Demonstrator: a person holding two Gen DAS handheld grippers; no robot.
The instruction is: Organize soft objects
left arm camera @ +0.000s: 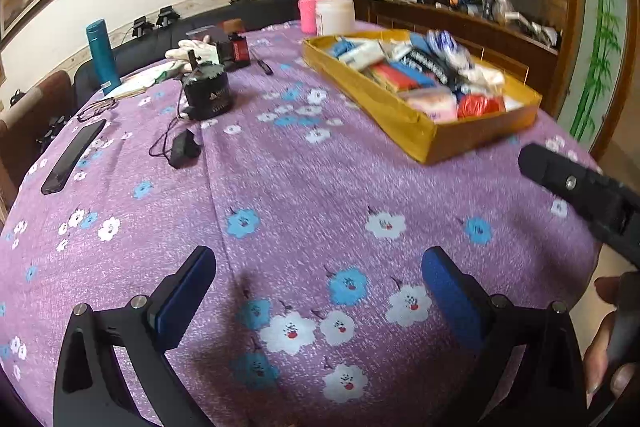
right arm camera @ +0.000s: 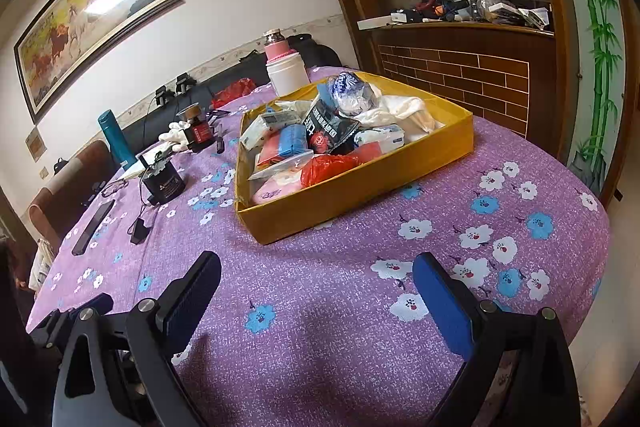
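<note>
A yellow cardboard tray [left arm camera: 404, 119] [right arm camera: 360, 183] sits on the purple flowered tablecloth, filled with soft packets: tissue packs, a red plastic bag [right arm camera: 328, 165], a blue-and-white roll [right arm camera: 352, 93], a black packet [right arm camera: 328, 131] and white cloth. My left gripper [left arm camera: 318, 301] is open and empty, low over the cloth, short of the tray. My right gripper [right arm camera: 316, 301] is open and empty, in front of the tray's near corner. One finger of the right gripper shows at the right edge of the left wrist view [left arm camera: 576, 187].
On the left half of the table lie a black phone [left arm camera: 74, 157], a black charger with cable [left arm camera: 182, 147], a black round device [left arm camera: 208, 91], glasses, a teal bottle [left arm camera: 102, 57] and white gloves. A pink flask [left arm camera: 314, 5] and white jar [left arm camera: 334, 15] stand behind the tray.
</note>
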